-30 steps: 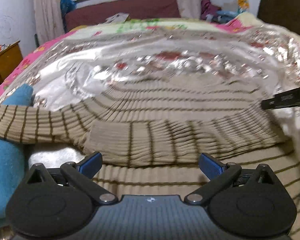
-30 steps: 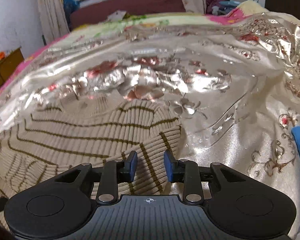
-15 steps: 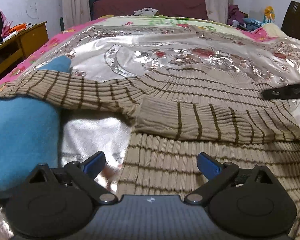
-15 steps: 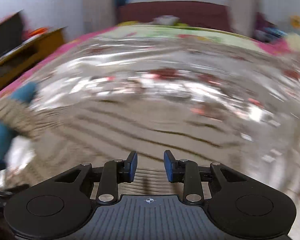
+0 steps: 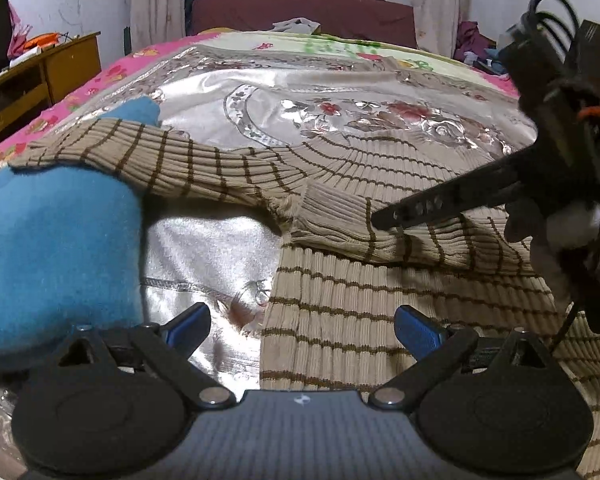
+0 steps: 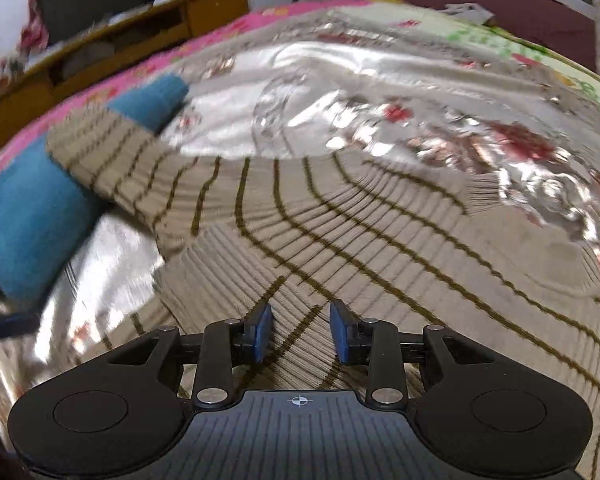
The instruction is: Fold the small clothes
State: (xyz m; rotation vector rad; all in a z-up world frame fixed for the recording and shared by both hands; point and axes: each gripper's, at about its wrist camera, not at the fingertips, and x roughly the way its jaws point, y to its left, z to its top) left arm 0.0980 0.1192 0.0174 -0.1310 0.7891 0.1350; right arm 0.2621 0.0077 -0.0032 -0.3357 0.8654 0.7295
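Note:
A beige knit sweater with thin brown stripes [image 5: 380, 300] lies flat on the silver floral bedspread [image 5: 204, 248]. One sleeve is folded across its chest; the other sleeve [image 5: 140, 160] stretches left over a blue garment [image 5: 52, 248]. My left gripper [image 5: 302, 326] is open and empty, low over the sweater's left edge. My right gripper [image 6: 300, 332] is partly open with sweater fabric under the gap, holding nothing; its finger [image 5: 440, 204] shows in the left wrist view above the folded sleeve. The sweater [image 6: 340, 240] fills the right wrist view.
The blue garment [image 6: 32, 216] lies at the left bed edge. A wooden cabinet [image 5: 40, 76] stands left of the bed. A dark red sofa [image 5: 300, 12] and curtains are at the far end under the window. Clothes are piled at far right.
Both grippers pulled back and turned left. The right gripper swung over the sweater's body toward the left sleeve. Jaw openings look unchanged.

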